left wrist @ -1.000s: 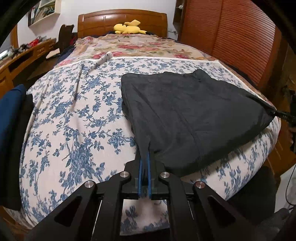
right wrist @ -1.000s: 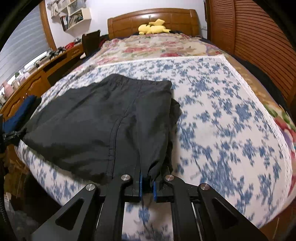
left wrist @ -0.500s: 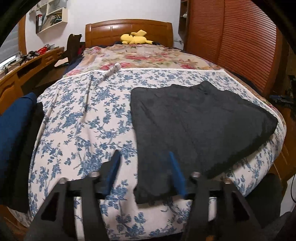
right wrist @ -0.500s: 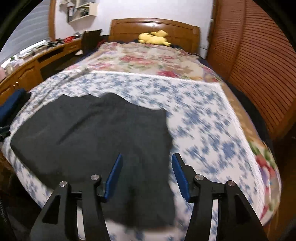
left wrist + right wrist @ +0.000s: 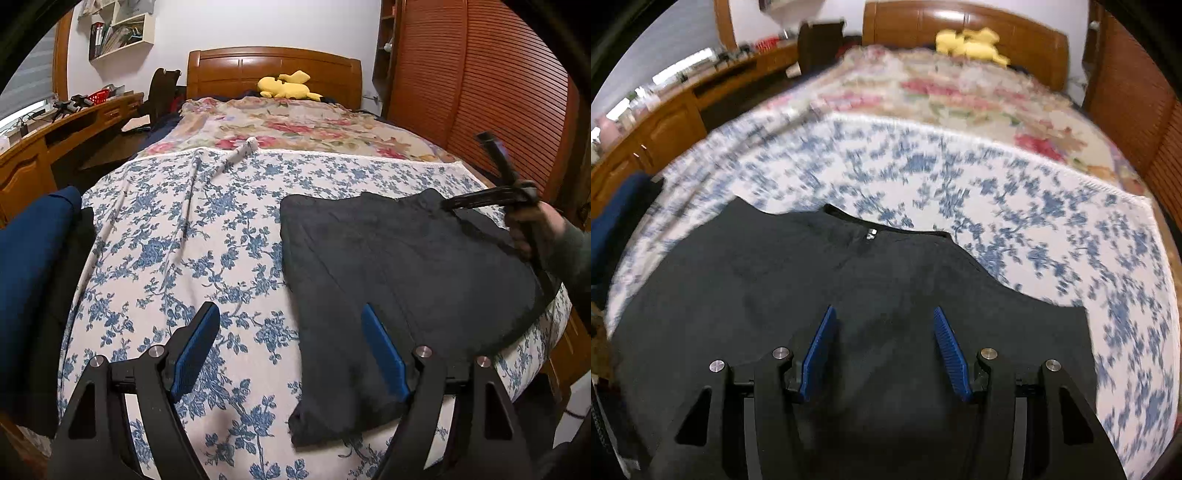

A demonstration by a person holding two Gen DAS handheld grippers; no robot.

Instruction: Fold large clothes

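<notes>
One black garment [image 5: 406, 266] lies on the bed — a single piece, spread flat, with one small tag [image 5: 870, 235] showing at its neckline. Two grippers are in play: the left gripper [image 5: 291, 347] with its two blue pads wide apart, and the right gripper [image 5: 884, 347], two blue pads likewise spread. One hand [image 5: 532, 229] shows at the far right. Two bedcovers — one blue-flowered sheet [image 5: 177, 243] near, one red-flowered blanket [image 5: 295, 129] far. One yellow plush toy [image 5: 288, 86], one wooden headboard [image 5: 273, 70], one wall shelf [image 5: 118, 33], one blue cloth [image 5: 29, 266] on the left.
</notes>
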